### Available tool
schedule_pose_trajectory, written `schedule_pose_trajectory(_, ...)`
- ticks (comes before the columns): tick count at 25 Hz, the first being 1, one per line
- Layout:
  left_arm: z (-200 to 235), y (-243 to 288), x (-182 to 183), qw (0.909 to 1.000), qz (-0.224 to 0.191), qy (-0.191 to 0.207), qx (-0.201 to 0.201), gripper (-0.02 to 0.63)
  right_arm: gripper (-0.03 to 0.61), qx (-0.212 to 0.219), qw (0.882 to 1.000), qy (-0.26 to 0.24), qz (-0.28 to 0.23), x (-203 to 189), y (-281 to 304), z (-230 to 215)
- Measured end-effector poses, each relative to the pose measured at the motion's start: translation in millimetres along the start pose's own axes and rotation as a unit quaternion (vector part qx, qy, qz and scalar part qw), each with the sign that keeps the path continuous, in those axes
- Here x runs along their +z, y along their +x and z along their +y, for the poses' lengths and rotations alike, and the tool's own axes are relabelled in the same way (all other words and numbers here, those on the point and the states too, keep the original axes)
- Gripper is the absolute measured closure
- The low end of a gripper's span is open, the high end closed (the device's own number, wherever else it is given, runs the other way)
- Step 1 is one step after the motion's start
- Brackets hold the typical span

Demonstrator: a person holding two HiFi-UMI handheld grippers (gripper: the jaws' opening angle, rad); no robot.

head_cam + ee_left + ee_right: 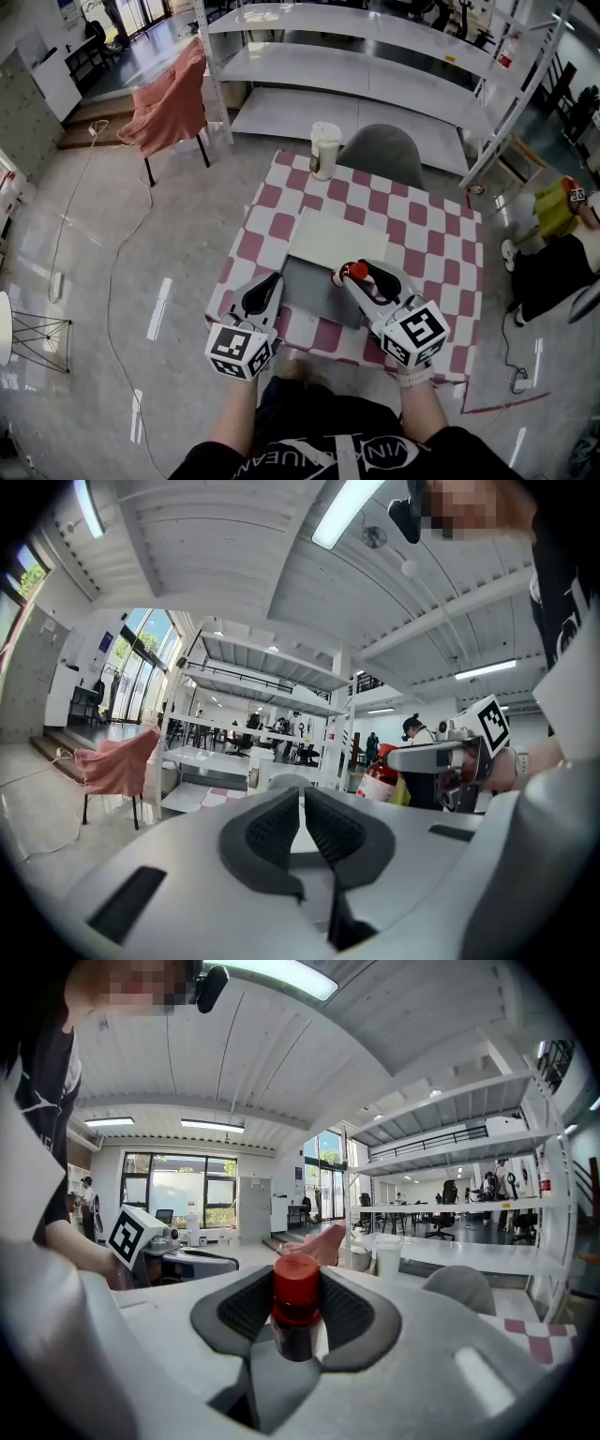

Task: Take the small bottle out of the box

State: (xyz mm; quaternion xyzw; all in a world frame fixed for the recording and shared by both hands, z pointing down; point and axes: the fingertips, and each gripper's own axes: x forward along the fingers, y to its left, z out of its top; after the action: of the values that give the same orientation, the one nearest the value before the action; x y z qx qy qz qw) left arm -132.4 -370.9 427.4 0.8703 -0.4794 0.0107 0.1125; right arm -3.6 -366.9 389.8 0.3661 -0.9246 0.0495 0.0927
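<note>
The small bottle (355,272), dark with a red cap, is held above the open grey box (317,292) with my right gripper (361,277) shut on it. In the right gripper view the bottle (296,1305) stands upright between the two dark pads, red cap on top. The box's white lid (338,240) lies flat behind the box. My left gripper (263,292) hovers at the box's left edge, jaws closed together with nothing between them (302,827). From the left gripper view, the bottle (379,782) and the right gripper (441,757) show at the right.
The table carries a red-and-white checkered cloth (441,244). A white lidded cup (324,148) stands at its far edge, with a grey chair (382,150) behind it. White shelving (375,56) and a chair draped in orange cloth (171,94) stand farther back.
</note>
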Motion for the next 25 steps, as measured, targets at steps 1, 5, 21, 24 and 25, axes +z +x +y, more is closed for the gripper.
schedule_pose_trajectory(1, 0.0, 0.2, 1.7, 1.0, -0.002, 0.0, 0.0, 0.591, 0.443, 0.0, 1.0, -0.001, -0.002, 1.7, -0.2, -0.1)
schedule_pose_trajectory(5, -0.9, -1.6, 10.3, 1.0, -0.007, 0.003, -0.002, 0.591, 0.443, 0.004, 1.0, -0.01, -0.009, 11.6, -1.4, 2.2)
schedule_pose_trajectory(21, -1.4, -9.1, 43.7, 0.9992, -0.033, 0.022, -0.004, 0.591, 0.443, -0.006, 0.999, -0.033, -0.033, 45.4, -14.3, 0.3)
schedule_pose_trajectory(24, -1.3, -11.9, 47.8, 0.999, -0.037, 0.025, -0.004, 0.591, 0.443, -0.011, 0.999, -0.034, -0.038, 49.9, -17.5, 0.1)
schedule_pose_trajectory(25, -1.1, -12.6, 49.1, 0.9989, -0.038, 0.026, -0.003, 0.591, 0.442, -0.014, 0.999, -0.032, -0.04, 51.3, -19.0, -0.9)
